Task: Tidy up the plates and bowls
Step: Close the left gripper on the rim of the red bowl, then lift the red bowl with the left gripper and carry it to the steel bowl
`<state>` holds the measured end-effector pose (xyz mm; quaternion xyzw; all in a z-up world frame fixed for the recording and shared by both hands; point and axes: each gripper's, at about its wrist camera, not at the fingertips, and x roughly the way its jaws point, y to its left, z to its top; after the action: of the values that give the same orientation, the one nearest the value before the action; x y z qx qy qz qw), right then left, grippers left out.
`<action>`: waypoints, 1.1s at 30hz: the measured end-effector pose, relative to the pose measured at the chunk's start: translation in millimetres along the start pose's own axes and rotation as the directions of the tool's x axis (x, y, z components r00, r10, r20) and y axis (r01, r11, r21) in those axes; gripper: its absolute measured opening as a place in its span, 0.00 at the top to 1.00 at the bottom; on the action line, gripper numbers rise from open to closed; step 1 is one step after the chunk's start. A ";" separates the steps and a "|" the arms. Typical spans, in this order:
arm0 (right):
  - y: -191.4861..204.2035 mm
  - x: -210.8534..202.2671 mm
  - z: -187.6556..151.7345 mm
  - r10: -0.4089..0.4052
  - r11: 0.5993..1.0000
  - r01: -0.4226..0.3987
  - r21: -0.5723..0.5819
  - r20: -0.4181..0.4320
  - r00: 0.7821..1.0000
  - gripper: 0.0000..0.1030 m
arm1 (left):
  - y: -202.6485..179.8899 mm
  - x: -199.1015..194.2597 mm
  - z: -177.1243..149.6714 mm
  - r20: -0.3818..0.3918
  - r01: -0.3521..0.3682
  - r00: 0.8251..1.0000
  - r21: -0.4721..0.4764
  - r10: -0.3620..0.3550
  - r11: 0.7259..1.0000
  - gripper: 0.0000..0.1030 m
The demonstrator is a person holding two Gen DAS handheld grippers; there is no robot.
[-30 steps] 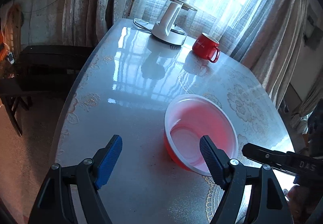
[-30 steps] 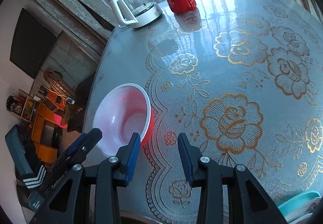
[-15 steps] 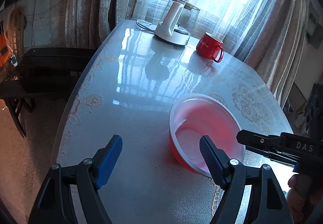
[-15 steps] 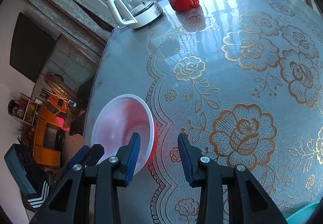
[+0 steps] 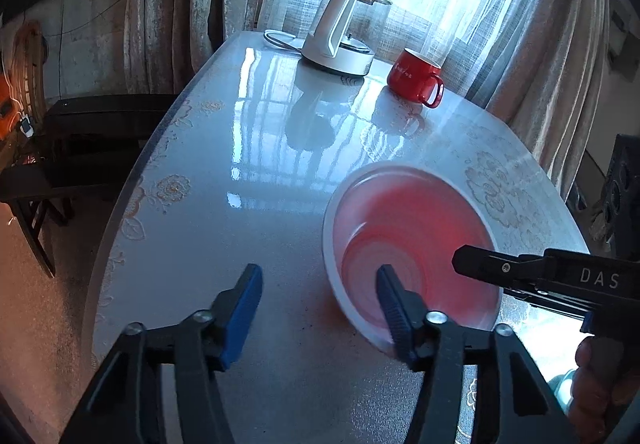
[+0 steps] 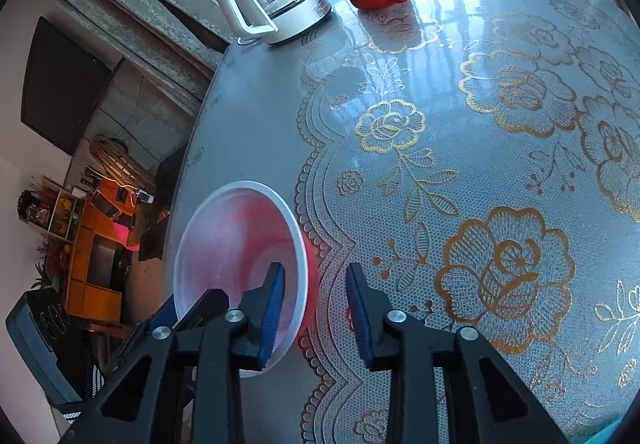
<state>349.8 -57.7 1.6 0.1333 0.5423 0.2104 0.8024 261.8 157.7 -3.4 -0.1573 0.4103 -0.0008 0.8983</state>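
Left claw is sitting low over the near edge of the table, and its jaws have just been closing in but there's still a wide gap. One blue pad is over bare tabletop, the other is inside the red bowl, so the bowl's near rim sits between them without being pinched. The bowl rests near the table edge, white rim up. Further back: a white kettle, then a red mug to its right by the curtains. The right claw has also just been narrowing, its pads straddle the bowl's other rim, one inside, one outside over the lace cloth, not clamped yet.
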 end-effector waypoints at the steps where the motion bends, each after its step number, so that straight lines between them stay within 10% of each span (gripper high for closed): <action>1: 0.6 0.4 -1.4 0.000 1.000 0.000 -0.002 -0.001 1.000 0.75 | -0.4 1.3 -0.3 -0.006 0.006 1.000 -0.003 -0.006 1.000 0.51; 12: 5.8 1.1 -7.3 0.044 0.999 -0.044 -0.002 -0.009 0.999 0.89 | -14.1 -2.1 -6.2 0.015 0.007 1.000 0.085 -0.008 0.996 0.83; 33: -1.3 -11.0 -17.1 0.067 0.997 -0.068 0.045 0.025 0.997 0.92 | -20.9 -24.7 -10.1 0.112 -0.039 0.994 0.187 0.018 0.982 0.88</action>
<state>330.6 -64.4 3.5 0.1722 0.5325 0.2234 0.7981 240.6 138.2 14.5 -0.0654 0.3607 -0.0181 0.9302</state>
